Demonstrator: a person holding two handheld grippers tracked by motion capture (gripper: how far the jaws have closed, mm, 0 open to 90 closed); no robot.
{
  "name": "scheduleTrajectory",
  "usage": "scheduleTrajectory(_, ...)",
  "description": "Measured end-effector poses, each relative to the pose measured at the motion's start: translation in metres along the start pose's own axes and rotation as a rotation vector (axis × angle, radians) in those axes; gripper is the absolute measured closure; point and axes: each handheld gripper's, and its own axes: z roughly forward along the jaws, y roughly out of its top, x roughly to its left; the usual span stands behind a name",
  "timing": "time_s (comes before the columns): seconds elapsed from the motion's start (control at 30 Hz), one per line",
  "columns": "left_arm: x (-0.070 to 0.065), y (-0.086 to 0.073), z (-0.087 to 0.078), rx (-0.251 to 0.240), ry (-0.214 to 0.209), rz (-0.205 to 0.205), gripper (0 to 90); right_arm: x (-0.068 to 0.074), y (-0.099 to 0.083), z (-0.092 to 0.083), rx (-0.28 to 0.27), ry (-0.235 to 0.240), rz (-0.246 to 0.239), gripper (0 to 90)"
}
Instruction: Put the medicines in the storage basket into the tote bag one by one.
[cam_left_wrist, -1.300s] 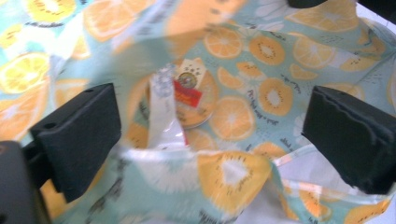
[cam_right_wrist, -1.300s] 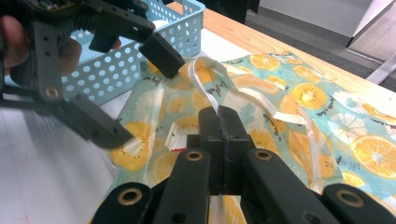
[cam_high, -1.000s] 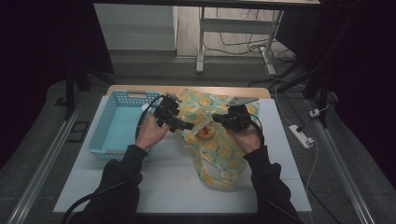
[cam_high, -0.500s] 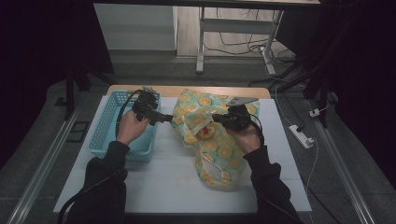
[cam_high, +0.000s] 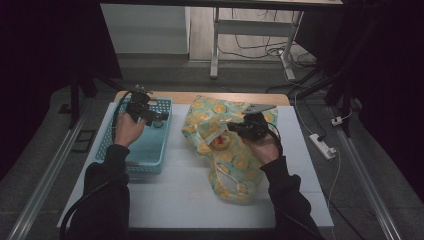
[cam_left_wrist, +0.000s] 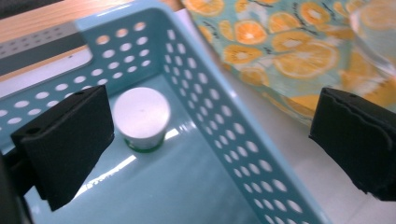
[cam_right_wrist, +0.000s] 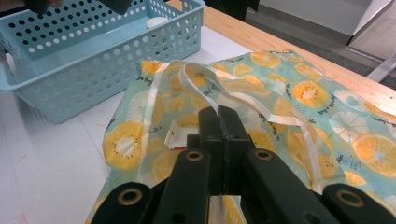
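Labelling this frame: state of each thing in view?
left gripper: open, empty, over the basket.
right gripper: shut on the bag's white strap.
fruit-print bag: lying flat, mouth held open.
blue basket: upright on the table.
white-lidded jar: upright inside the basket.

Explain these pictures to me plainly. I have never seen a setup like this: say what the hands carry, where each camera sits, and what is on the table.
A person sits at a white table and holds a hand tool with two black jaws, a pair of tongs, in each hand. One camera looks down from above; the other two ride on the tongs and look along the jaws.

On the table stand a light blue basket with a small white-capped pot inside, and beside it a fabric bag printed with orange slices, with something red showing in its opening.

The left tongs hang open over the basket's corner, holding nothing. The right tongs are shut at the bag's mouth, beside its white ribbon handle; whether they pinch the fabric I cannot tell.
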Motion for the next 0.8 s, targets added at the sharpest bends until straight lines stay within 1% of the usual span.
scheduleTrajectory(0.07, 0.004, 0.0, 0.005, 0.015, 0.009, -0.006, 0.0, 0.0, 0.0, 0.0, 0.001, -0.001, 0.001, 90.0)
scheduleTrajectory(0.1, 0.006, 0.0, 0.008, 0.024, 0.02, -0.008, 0.0, 0.0, 0.0, 0.0, 0.001, -0.001, 0.001, 90.0)
scheduleTrajectory(0.23, 0.011, 0.0, 0.019, 0.05, 0.046, -0.009, 0.0, 0.0, 0.0, 0.0, 0.0, 0.0, 0.0, 90.0)
scheduleTrajectory(0.33, 0.014, 0.001, 0.027, 0.078, 0.083, -0.004, 0.0, 0.0, 0.0, -0.001, -0.002, 0.0, -0.001, 90.0)
scheduleTrajectory(0.4, 0.017, 0.0, 0.031, 0.092, 0.083, -0.011, 0.2, 0.0, 0.0, -0.001, -0.001, -0.001, -0.002, 90.0)
scheduleTrajectory(0.57, 0.022, 0.0, 0.042, 0.119, 0.103, -0.02, 1.9, -0.001, 0.0, -0.002, -0.003, -0.001, 0.002, 90.0)
scheduleTrajectory(0.63, 0.022, -0.001, 0.046, 0.129, 0.119, -0.015, 3.6, -0.001, 0.0, -0.002, -0.006, 0.0, 0.001, 90.0)
scheduleTrajectory(0.7, 0.022, -0.001, 0.048, 0.136, 0.128, -0.009, 8.5, -0.001, 0.001, -0.002, -0.008, 0.0, 0.001, 90.0)
scheduleTrajectory(0.73, 0.022, -0.001, 0.049, 0.143, 0.141, -0.002, 10.1, -0.001, 0.001, -0.003, -0.008, 0.0, 0.0, 90.0)
scheduleTrajectory(0.77, 0.021, -0.001, 0.05, 0.15, 0.152, 0.006, 13.0, -0.001, 0.001, -0.003, -0.008, 0.0, 0.0, 90.0)
scheduleTrajectory(0.8, 0.021, -0.001, 0.051, 0.154, 0.154, 0.003, 16.8, 0.0, 0.001, -0.003, -0.009, -0.001, 0.0, 90.0)
